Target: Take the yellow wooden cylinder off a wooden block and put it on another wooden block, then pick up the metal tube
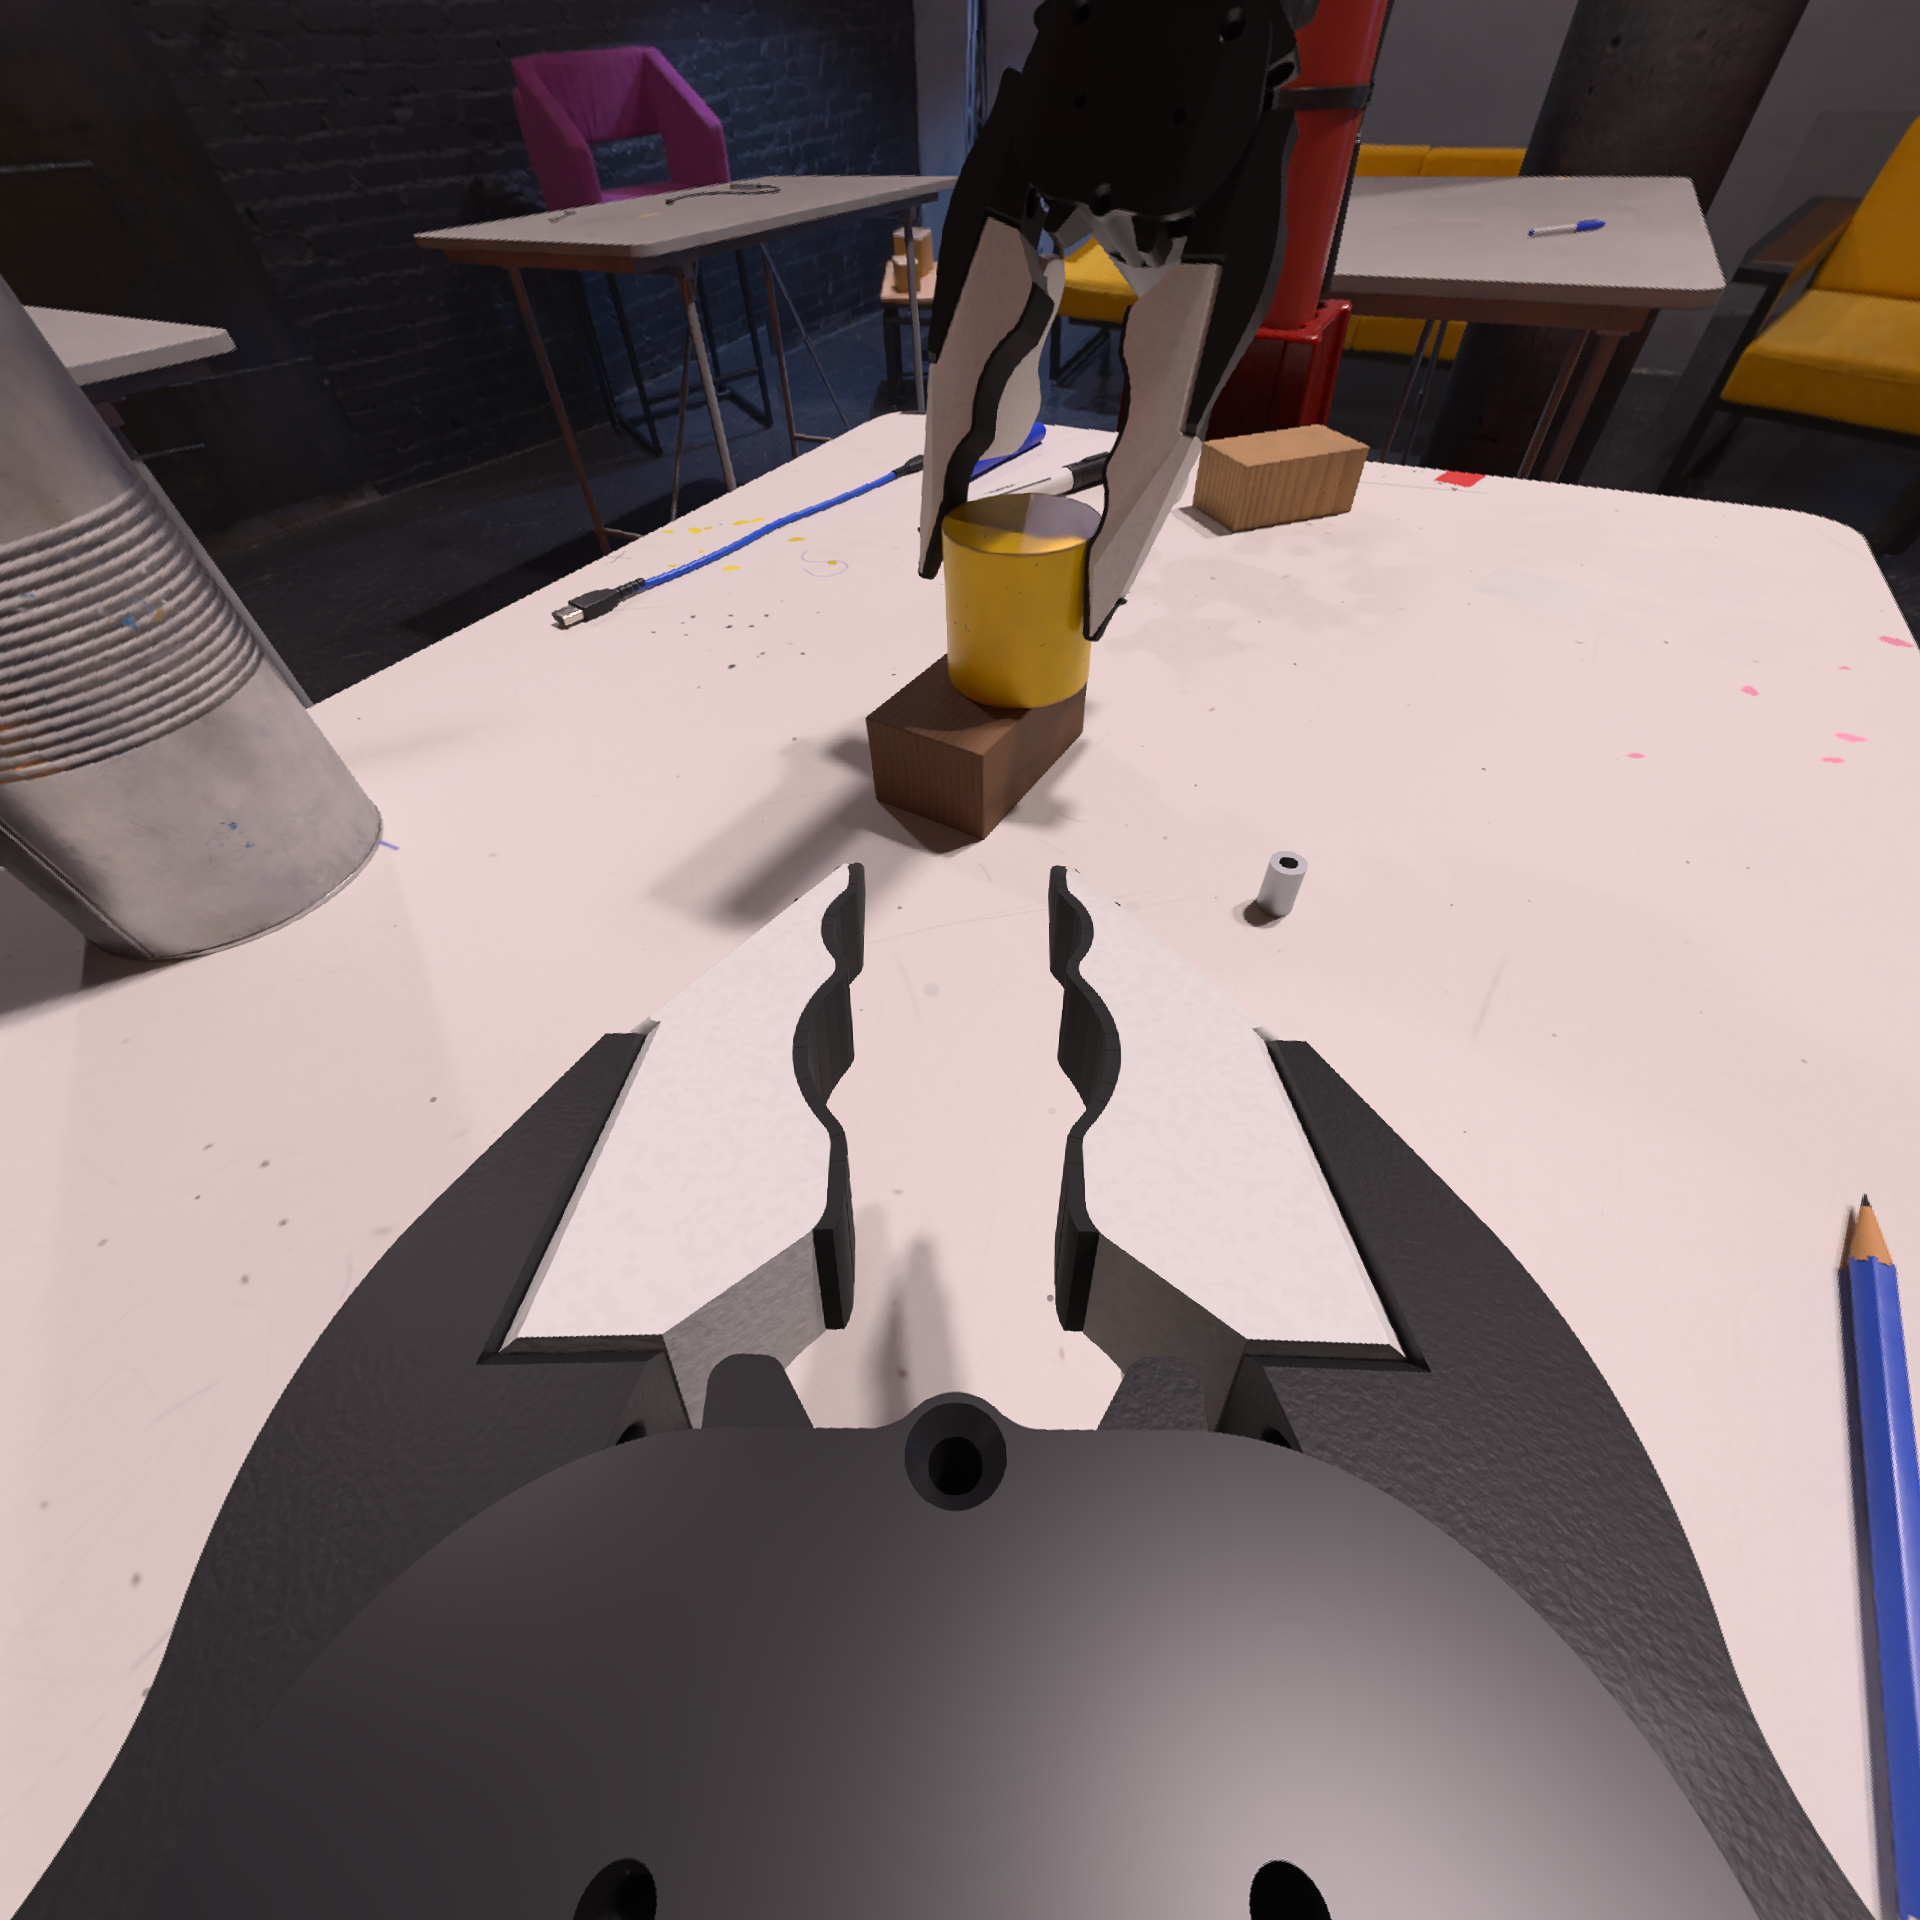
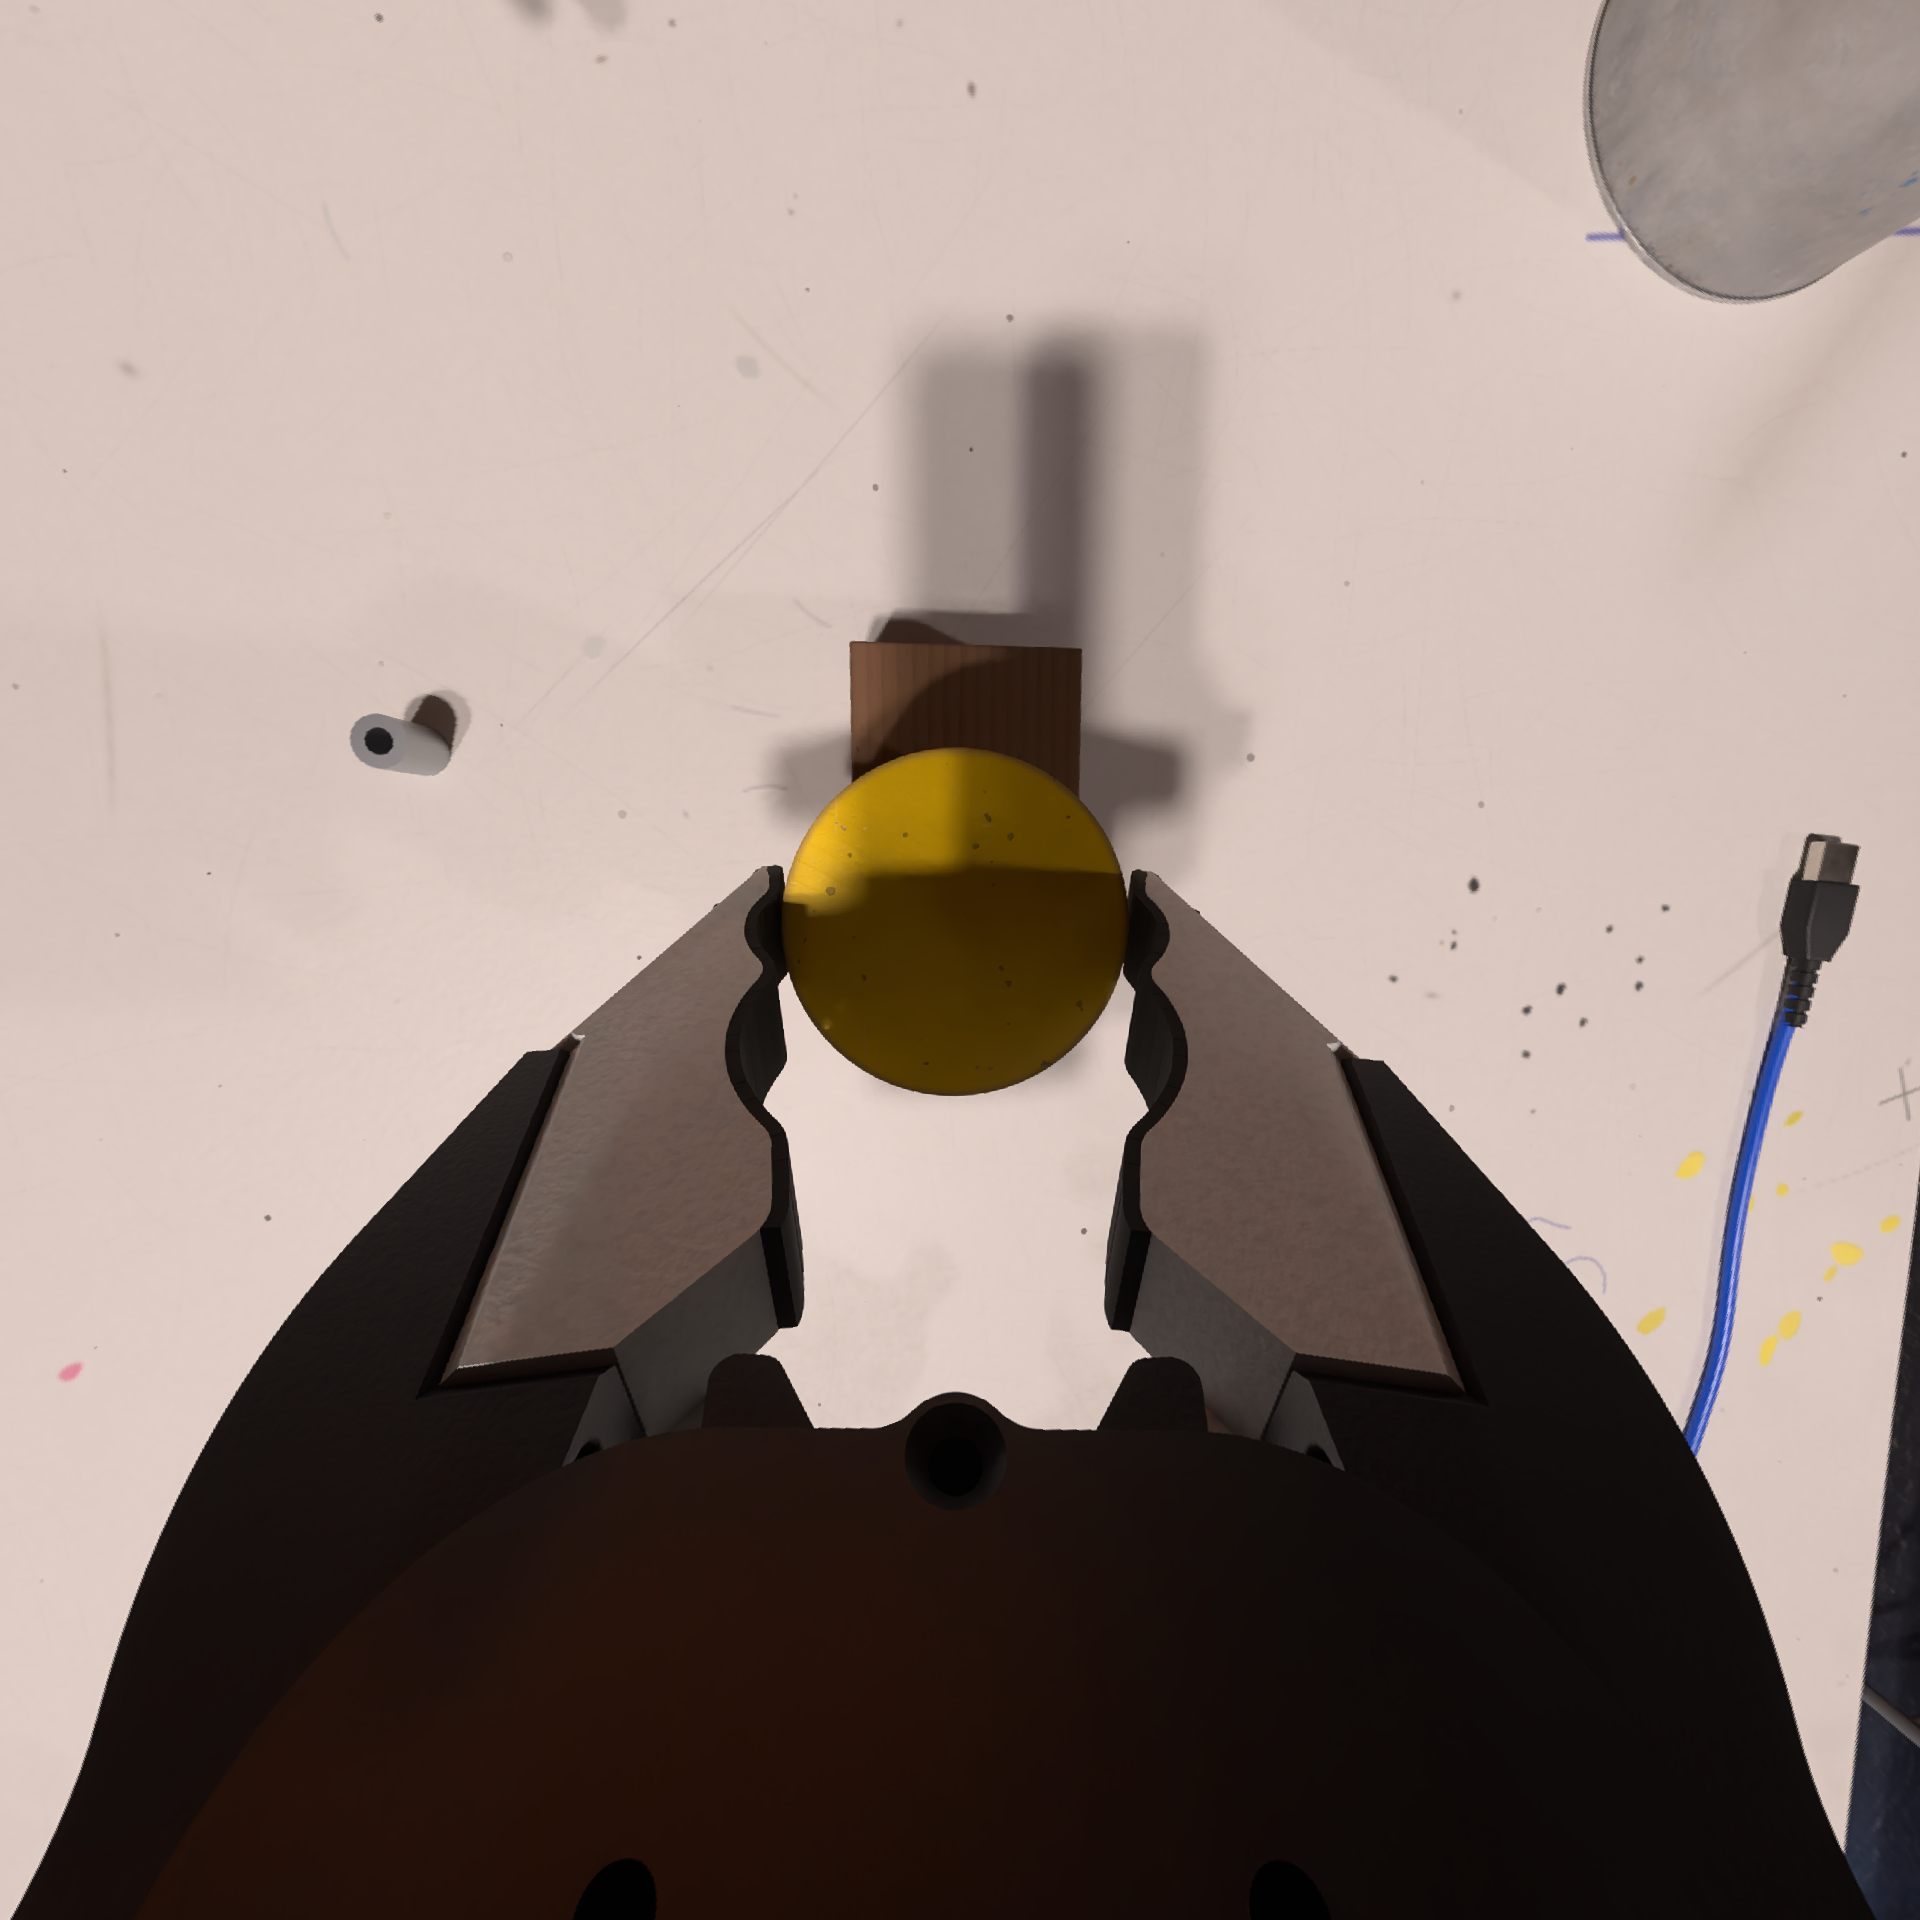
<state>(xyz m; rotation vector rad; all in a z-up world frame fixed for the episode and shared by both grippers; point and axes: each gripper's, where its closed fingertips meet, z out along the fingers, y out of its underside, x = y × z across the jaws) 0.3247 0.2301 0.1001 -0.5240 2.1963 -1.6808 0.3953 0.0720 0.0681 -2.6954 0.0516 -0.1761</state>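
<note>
With the right gripper [image 2: 951,940] jaws pinching the yellow cylinder [image 1: 1018,603] atop the dark block [image 1: 971,753] on the bench [image 1: 1455,790], and the left gripper [image 1: 954,914] jaws spread empty, lift straight up before heading toward the light block [image 1: 1280,476].

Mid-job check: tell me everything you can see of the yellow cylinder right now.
The yellow wooden cylinder is short and stout, glossy with small dark specks and a flat round top. It stands upright on the far end of the dark brown wooden block, overhanging its edge slightly. The right gripper comes from above, its fingers pressed against opposite sides near the top.
</note>
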